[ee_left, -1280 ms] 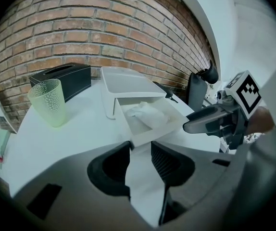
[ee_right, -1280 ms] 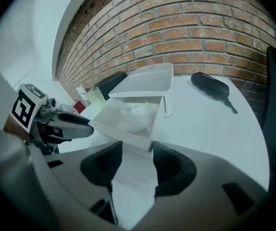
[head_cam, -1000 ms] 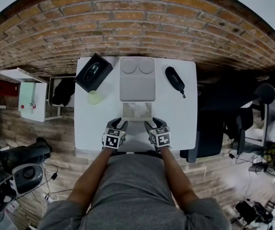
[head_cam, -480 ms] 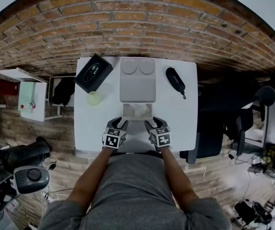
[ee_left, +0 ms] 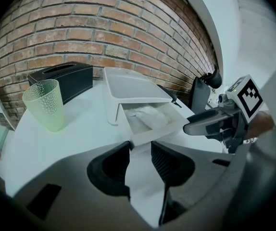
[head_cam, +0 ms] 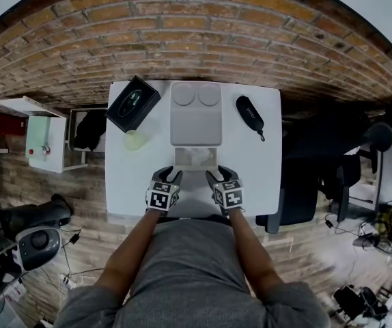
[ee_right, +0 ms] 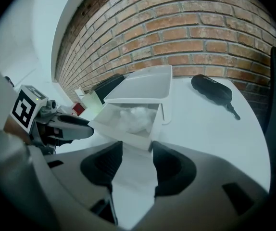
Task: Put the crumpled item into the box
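A white crumpled item [head_cam: 197, 157] lies inside the pulled-out drawer [head_cam: 179, 166] of a pale grey box [head_cam: 196, 115] at the middle of the white table. It shows in the left gripper view [ee_left: 150, 115] and in the right gripper view [ee_right: 135, 118] too. My left gripper [head_cam: 171, 178] stands open just in front of the drawer's left front corner. At the right front corner my right gripper [head_cam: 216, 178] is also open. Only bare tabletop shows between the jaws of the left gripper [ee_left: 140, 150] and of the right gripper [ee_right: 137, 150].
A green cup [head_cam: 135, 139] and a black tissue box [head_cam: 133, 103] stand left of the grey box. On its right lies a black glasses case [head_cam: 249, 113]. A brick wall runs behind the table [head_cam: 257, 162]. A dark chair [head_cam: 298, 183] stands to the right.
Both grippers and the things on the table have stayed where they were. Only a round device on the floor at the far left has shifted.
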The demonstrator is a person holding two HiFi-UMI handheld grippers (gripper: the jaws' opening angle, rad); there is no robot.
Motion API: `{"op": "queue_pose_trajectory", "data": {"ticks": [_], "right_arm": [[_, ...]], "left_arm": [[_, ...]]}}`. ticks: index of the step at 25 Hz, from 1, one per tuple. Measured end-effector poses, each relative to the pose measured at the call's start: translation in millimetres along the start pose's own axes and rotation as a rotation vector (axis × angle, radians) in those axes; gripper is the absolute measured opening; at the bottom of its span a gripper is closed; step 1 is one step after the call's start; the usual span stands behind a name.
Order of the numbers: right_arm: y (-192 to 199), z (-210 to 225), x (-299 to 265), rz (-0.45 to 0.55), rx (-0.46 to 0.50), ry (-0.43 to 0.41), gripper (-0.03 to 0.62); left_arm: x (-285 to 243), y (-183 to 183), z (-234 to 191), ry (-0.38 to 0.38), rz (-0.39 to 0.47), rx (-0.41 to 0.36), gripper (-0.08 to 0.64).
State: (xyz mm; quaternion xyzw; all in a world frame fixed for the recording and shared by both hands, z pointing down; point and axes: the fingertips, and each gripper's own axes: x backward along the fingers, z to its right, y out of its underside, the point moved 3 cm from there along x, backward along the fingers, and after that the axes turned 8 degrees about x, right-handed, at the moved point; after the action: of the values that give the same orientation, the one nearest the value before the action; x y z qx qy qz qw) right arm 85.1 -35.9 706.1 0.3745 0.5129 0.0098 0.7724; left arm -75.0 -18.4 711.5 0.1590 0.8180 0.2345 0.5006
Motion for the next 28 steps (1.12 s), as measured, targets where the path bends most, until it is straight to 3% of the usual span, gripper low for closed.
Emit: {"op": "queue_pose_trajectory", "data": {"ticks": [28], "right_arm": [[-14.7, 8.6, -7.8, 0.006, -0.013, -0.011, 0.21]], "left_arm": [[-11.8, -14.0, -5.8, -0.046, -0.057, -0.018, 0.14]]}}
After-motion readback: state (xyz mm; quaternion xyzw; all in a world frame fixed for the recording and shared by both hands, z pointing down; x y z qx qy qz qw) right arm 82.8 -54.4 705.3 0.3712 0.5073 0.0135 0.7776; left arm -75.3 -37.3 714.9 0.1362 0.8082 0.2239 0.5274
